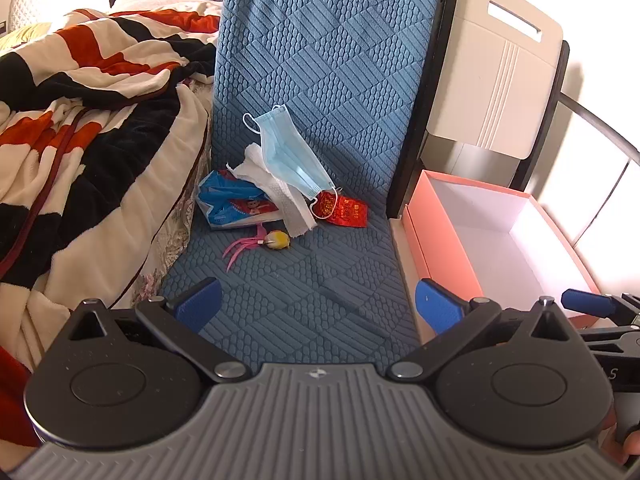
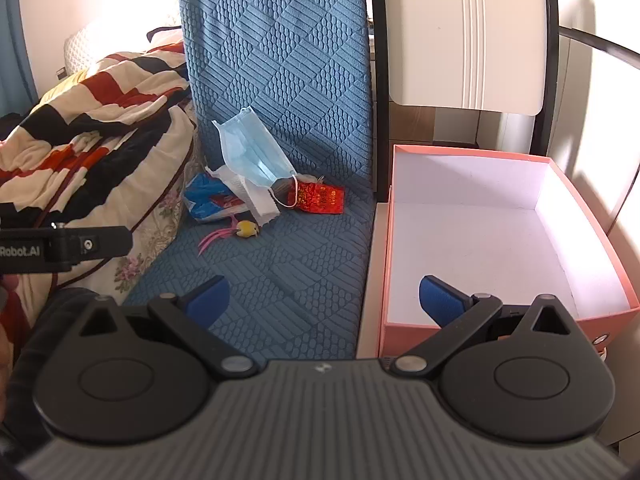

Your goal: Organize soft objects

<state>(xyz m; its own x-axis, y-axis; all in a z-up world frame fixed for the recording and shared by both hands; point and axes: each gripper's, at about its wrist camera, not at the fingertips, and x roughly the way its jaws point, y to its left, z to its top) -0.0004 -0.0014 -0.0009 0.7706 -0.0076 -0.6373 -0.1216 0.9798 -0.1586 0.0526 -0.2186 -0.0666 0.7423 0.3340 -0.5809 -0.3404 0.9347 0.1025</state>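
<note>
Found left gripper (image 1: 318,306) hovering low over near end of blue textured cushion (image 1: 328,80), jaws spread wide, nothing between them. Found right gripper (image 2: 324,300) likewise spread wide and bare, straddling cushion's right edge, right finger hanging over open pink box (image 2: 592,236). Noted small heap of soft items at far left of seat, where seat meets upright back: blue face mask (image 1: 286,152) leaning against the back, white gauze strip (image 1: 276,190) draped beneath it, blue printed packet (image 1: 230,200) at far left of heap, red pouch (image 1: 344,210) at its right, touching a mask ear loop. Noted yellow trinket with pink tassel (image 1: 276,240) lying just nearer than the heap. Saw box sitting just right of cushion, white inside. Saw striped blanket (image 1: 80,120) bunched left of cushion, white folding chair (image 1: 496,72) beyond box.
</note>
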